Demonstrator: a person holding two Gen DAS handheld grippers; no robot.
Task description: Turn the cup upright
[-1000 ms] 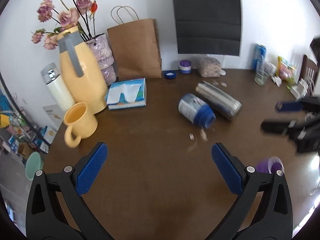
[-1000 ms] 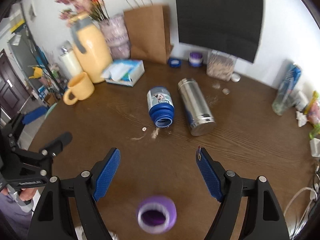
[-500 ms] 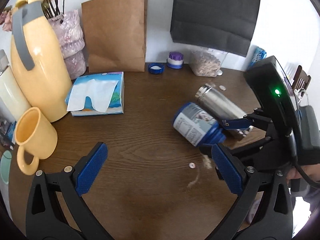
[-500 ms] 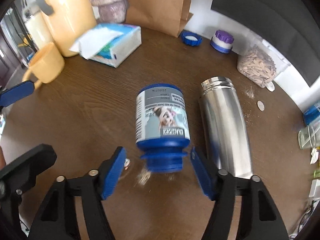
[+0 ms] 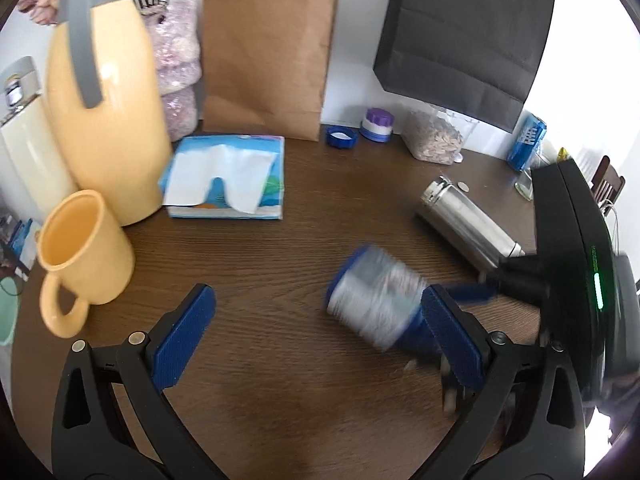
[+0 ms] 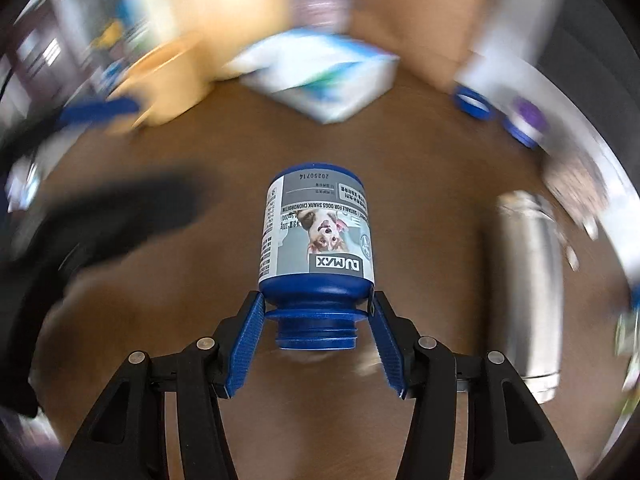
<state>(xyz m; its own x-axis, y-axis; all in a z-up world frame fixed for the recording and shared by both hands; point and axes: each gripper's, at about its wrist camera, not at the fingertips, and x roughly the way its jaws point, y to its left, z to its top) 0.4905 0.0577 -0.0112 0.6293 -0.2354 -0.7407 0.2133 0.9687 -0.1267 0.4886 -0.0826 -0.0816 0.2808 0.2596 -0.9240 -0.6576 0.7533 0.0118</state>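
Note:
The cup is a blue jar [image 6: 320, 240] with a grey dog label and an open mouth. It lies on its side, with its mouth toward the right wrist camera and its base pointing away. My right gripper [image 6: 316, 312] is shut on its neck, one blue pad on each side. In the left wrist view the jar [image 5: 376, 296] is motion-blurred, just left of my right gripper [image 5: 468, 292]. My left gripper [image 5: 318, 300] is open and holds nothing; its right finger [image 5: 452, 336] overlaps the jar's mouth end. I cannot tell whether the jar touches the table.
A steel flask [image 5: 468, 228] lies on the brown table [image 5: 280, 256] behind the jar. A yellow mug [image 5: 80, 248], a yellow jug [image 5: 104, 112], a tissue pack [image 5: 228, 176] and a paper bag [image 5: 264, 60] stand left and back. A blue lid [image 5: 340, 136] lies by the wall.
My right gripper has closed on the jar's neck and is moving it quickly; the scene around it blurs. The left gripper has moved forward, closer to the jar.

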